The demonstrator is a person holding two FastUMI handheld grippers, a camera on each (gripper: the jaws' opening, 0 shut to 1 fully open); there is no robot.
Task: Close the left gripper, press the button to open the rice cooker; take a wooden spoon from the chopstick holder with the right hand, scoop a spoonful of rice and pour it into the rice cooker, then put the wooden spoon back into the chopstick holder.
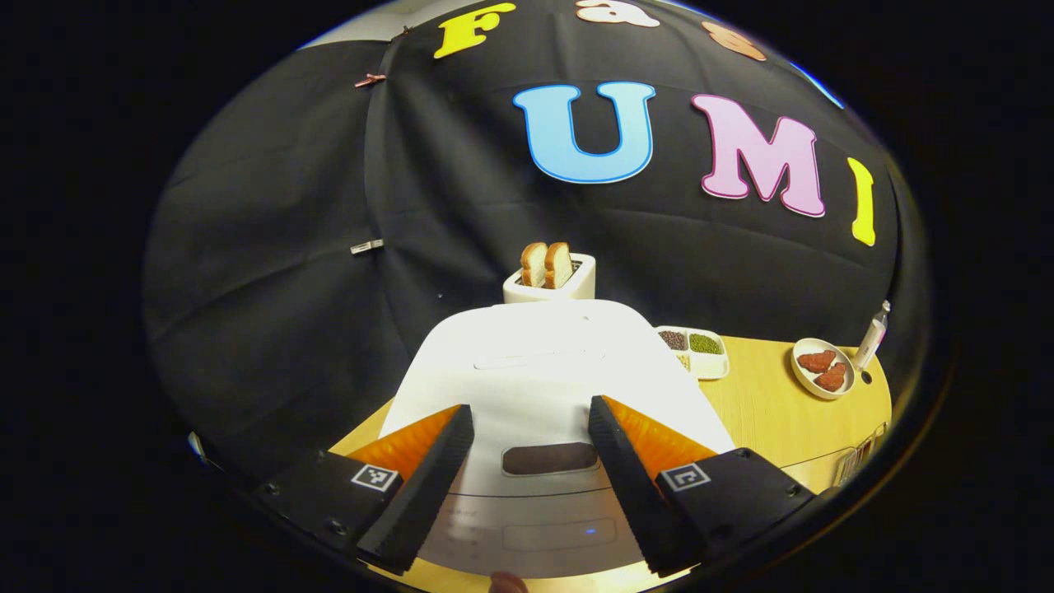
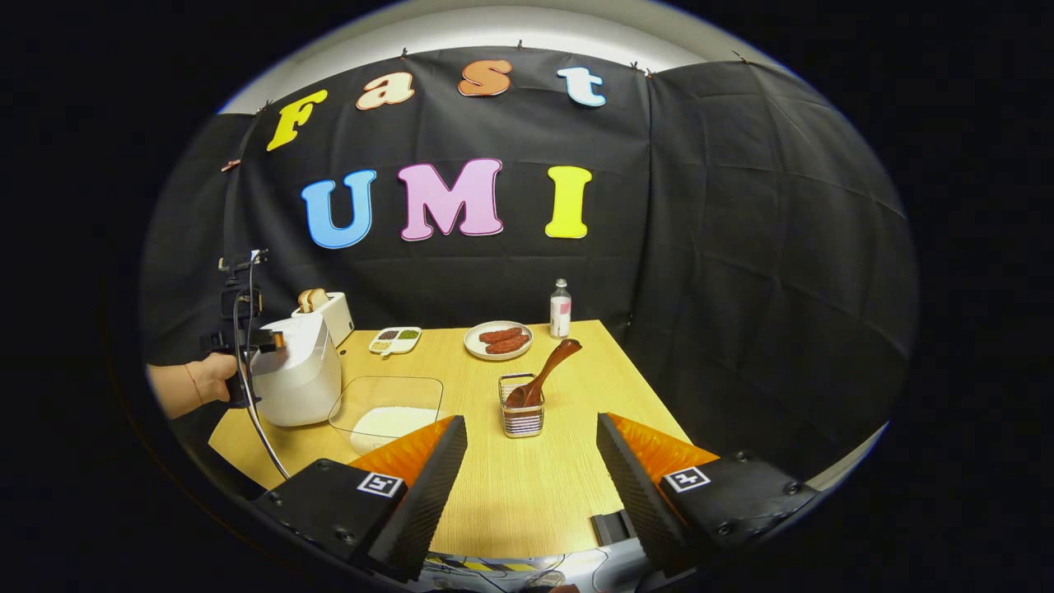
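The white rice cooker point(image 1: 535, 371) stands with its lid down right under my left gripper point(image 1: 530, 408), which is open. Its dark oblong button point(image 1: 550, 458) lies between the two fingers, untouched. In the right gripper view the cooker point(image 2: 296, 375) stands at the table's left, with a hand point(image 2: 193, 383) holding the left gripper point(image 2: 272, 339) at its top. A wooden spoon point(image 2: 547, 371) leans in the wire chopstick holder point(image 2: 521, 416) mid-table. White rice point(image 2: 391, 422) lies in a clear container point(image 2: 387, 387) beside the cooker. My right gripper point(image 2: 531, 422) hangs open over the table's near edge, short of the holder.
A toaster point(image 1: 550, 284) with two bread slices stands behind the cooker. A divided tray of beans point(image 2: 395, 338), a plate of sausages point(image 2: 498, 339) and a small bottle point(image 2: 560, 309) line the far side of the wooden table point(image 2: 527, 494). Black cloth walls it in.
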